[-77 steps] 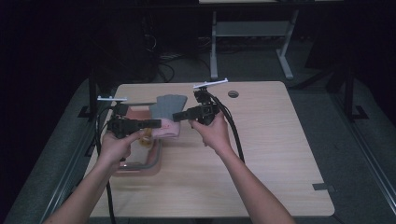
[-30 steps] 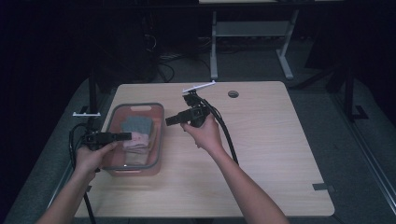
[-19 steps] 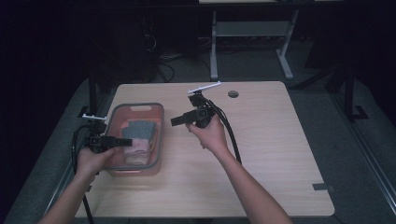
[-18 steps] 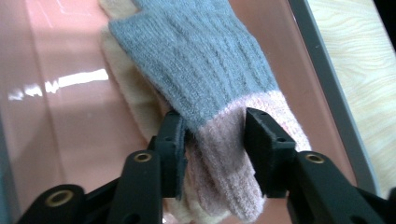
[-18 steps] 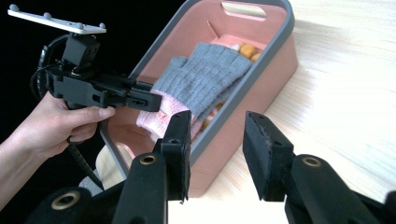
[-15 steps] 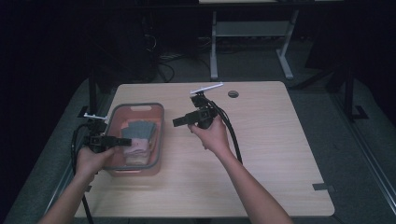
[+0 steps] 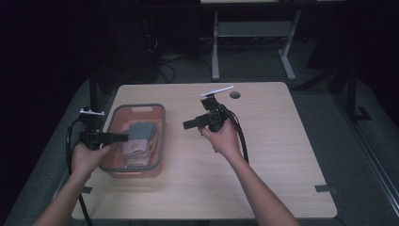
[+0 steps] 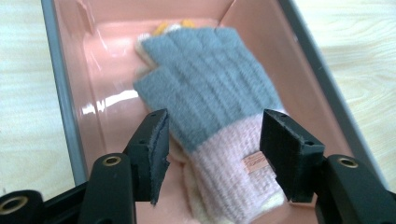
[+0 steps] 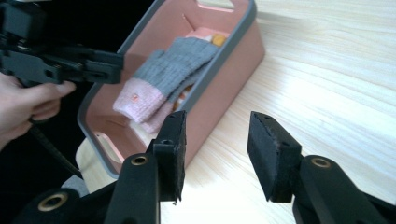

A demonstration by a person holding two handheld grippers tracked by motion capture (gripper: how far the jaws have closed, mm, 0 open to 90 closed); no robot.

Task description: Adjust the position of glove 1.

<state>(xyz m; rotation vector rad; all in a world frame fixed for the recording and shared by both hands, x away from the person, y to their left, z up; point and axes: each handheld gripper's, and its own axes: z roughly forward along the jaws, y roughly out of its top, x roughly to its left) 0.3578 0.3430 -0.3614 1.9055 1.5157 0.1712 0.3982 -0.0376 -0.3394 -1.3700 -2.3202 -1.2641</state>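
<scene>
Dark floor surrounds the wooden counter (image 7: 263,155). Nearest, the left hand-held gripper (image 7: 121,137), jaws just spread apart, has let the grey-and-pink glove (image 8: 219,107) lie in the pink bin (image 7: 157,141). Farther off, the right hand-held gripper (image 7: 187,125) hangs parted and empty. Placing looks finished; next, both should draw clear.

The right gripper (image 9: 215,154) holds its jaws apart with nothing between them, having just opened further, above the light wood desk (image 9: 336,79). Ahead stands a pink bin (image 9: 224,74) with a grey rim, containing a grey-and-pink glove (image 9: 163,79). The left gripper (image 9: 114,67) reaches over the bin's far rim.
</scene>
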